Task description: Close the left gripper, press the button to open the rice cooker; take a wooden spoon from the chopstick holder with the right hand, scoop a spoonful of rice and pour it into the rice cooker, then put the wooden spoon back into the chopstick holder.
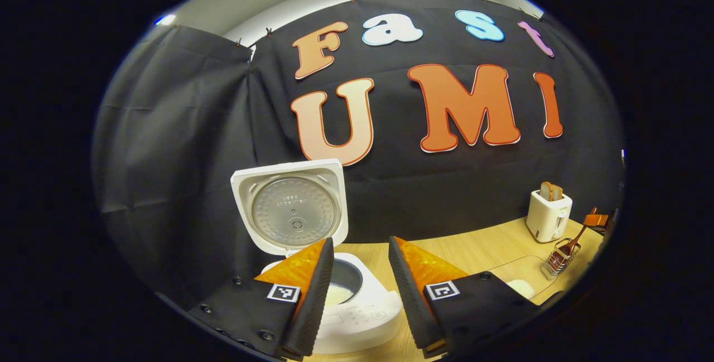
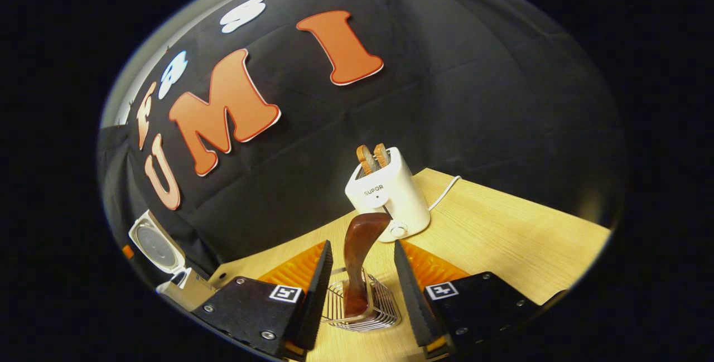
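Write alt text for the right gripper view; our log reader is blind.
A wooden spoon stands in a wire holder between the open right gripper's fingers, apart from both. Behind, a white toaster holding bread sits on the wooden table.

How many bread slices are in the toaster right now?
2: both slices stand side by side in the toaster's top slot, poking out. More may sit hidden inside.

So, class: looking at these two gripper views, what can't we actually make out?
- Left gripper view: how much rice is in the rice cooker; the left gripper hides part of the pot.
- Right gripper view: the wooden spoon bowl, hidden inside the chopstick holder.
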`<state>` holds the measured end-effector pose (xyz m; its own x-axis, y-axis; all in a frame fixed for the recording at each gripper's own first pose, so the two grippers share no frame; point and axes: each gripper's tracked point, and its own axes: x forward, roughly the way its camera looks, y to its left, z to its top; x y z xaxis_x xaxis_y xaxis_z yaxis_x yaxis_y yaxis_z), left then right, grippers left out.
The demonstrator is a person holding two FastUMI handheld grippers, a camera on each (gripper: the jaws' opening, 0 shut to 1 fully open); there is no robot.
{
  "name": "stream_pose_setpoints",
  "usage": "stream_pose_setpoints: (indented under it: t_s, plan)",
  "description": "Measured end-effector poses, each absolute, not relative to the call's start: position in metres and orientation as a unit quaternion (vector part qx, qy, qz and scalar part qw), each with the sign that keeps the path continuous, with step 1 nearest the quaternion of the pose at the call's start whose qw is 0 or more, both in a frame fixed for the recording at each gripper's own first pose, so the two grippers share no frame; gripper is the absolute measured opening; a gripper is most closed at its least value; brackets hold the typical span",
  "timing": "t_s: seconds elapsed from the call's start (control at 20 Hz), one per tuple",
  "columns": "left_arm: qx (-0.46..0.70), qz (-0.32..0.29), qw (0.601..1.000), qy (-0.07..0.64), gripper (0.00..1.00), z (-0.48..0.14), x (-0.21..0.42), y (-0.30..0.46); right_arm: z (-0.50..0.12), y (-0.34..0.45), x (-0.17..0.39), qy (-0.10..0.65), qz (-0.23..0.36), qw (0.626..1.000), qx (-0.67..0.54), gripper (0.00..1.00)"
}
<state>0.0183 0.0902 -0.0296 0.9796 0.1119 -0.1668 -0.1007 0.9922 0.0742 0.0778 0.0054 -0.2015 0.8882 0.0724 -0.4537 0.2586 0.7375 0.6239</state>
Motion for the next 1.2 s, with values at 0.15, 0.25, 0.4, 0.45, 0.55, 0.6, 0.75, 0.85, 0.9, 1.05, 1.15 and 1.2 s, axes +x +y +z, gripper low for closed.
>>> stream_pose_setpoints:
  t_s: [0.15,0.25,0.4,0.45,0.55,0.6,0.75,0.85,0.9,1.05,1.15,1.2]
  plan:
    - [0.029,0.058,0.994,0.090,0.67,-0.034,0.018,0.095,-0.202,0.016,0.083,0.229,-0.045,0.894,0.383,0.44]
    - [0.026,0.058,0.994,0.091,0.67,-0.035,0.016,0.098,-0.203,0.019,0.085,0.224,-0.050,0.890,0.395,0.31]
    - [0.025,0.060,0.994,0.089,0.67,-0.036,0.012,0.102,-0.202,0.019,0.087,0.209,-0.067,0.884,0.413,0.20]
    - [0.025,0.062,0.994,0.088,0.67,-0.035,0.011,0.104,-0.201,0.018,0.085,0.208,-0.071,0.882,0.418,0.18]
    - [0.025,0.061,0.994,0.087,0.67,-0.037,0.008,0.106,-0.200,0.018,0.086,0.205,-0.077,0.881,0.420,0.13]
    - [0.024,0.060,0.994,0.086,0.67,-0.037,0.007,0.107,-0.195,0.017,0.087,0.197,-0.079,0.882,0.420,0.12]
    - [0.026,0.059,0.994,0.084,0.67,-0.038,0.005,0.108,-0.160,0.008,0.087,0.156,-0.077,0.898,0.404,0.10]
    - [0.025,0.059,0.995,0.082,0.67,-0.040,0.004,0.110,-0.137,0.002,0.089,0.133,-0.075,0.910,0.386,0.10]
    - [0.022,0.058,0.995,0.081,0.67,-0.041,0.002,0.111,-0.127,0.002,0.089,0.125,-0.071,0.915,0.376,0.10]
    - [0.015,0.055,0.995,0.080,0.67,-0.044,0.003,0.114,-0.098,0.008,0.091,0.101,-0.055,0.926,0.359,0.10]
    - [0.013,0.057,0.995,0.081,0.67,-0.049,0.001,0.119,-0.078,0.020,0.090,0.088,-0.036,0.932,0.349,0.10]
    - [0.010,0.058,0.995,0.082,0.67,-0.052,0.001,0.121,-0.069,0.029,0.089,0.084,-0.025,0.935,0.343,0.10]
